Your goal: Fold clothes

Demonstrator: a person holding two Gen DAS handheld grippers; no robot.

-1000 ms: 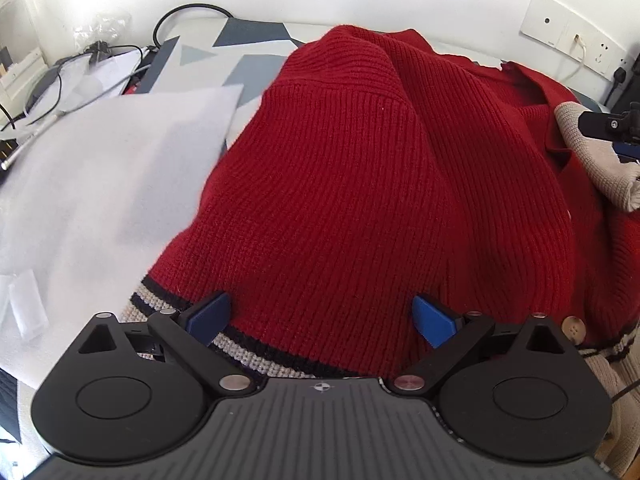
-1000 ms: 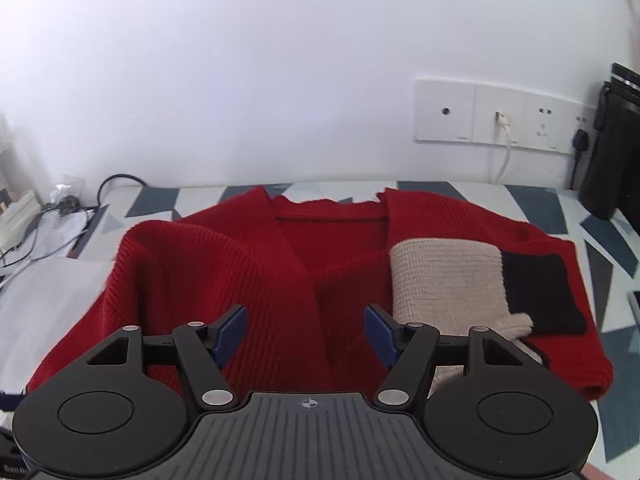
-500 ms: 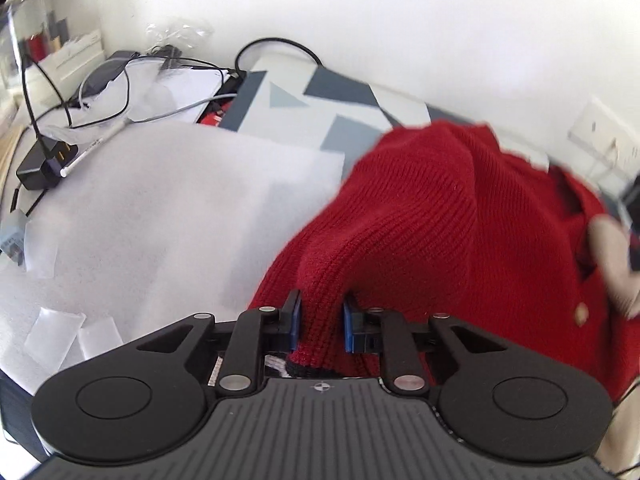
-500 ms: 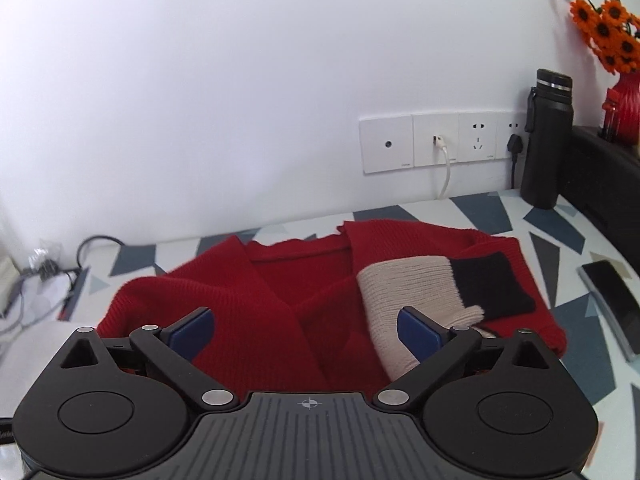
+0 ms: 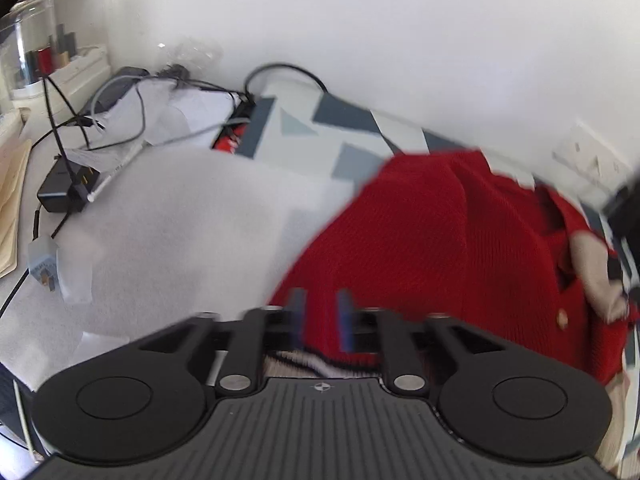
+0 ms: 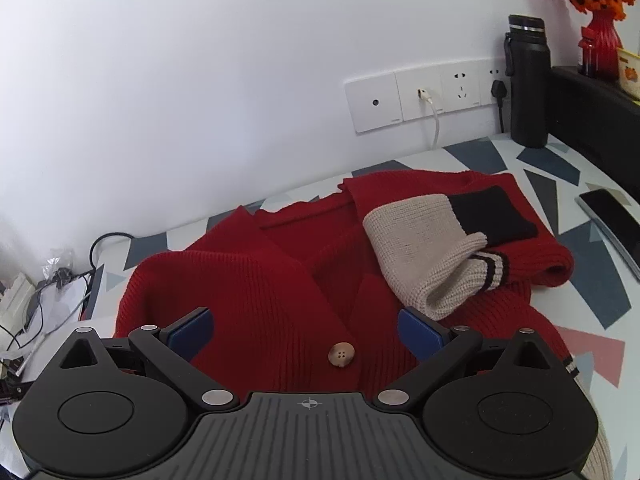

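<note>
A white wall (image 6: 200, 80) backs a table covered by a cloth (image 6: 560, 168) printed with grey, blue and pink triangles. On the wall, a row of white sockets (image 6: 424, 96) sits behind the red cardigan (image 6: 256, 280), with a white cable (image 6: 436, 128) hanging from one of them. To the right of the sockets stands a black flask (image 6: 528, 84), and beyond it a red vase of orange flowers (image 6: 592, 8) on a dark ledge. A dark phone (image 6: 612, 216) lies on the cloth right of the cardigan.

The cardigan lies spread on the cloth, its beige and black sleeve (image 6: 432, 248) folded across the front, a wooden button (image 6: 341, 355) showing near the camera. Left of the cardigan lie a white foam sheet (image 5: 180, 232), tangled black cables (image 5: 80, 128) and a black adapter (image 5: 60, 192).

The left gripper (image 5: 321, 320) is clamped on the cardigan's striped hem; this view is blurred. The right gripper (image 6: 306, 332) hovers over the cardigan with its jaws spread wide, holding nothing.
</note>
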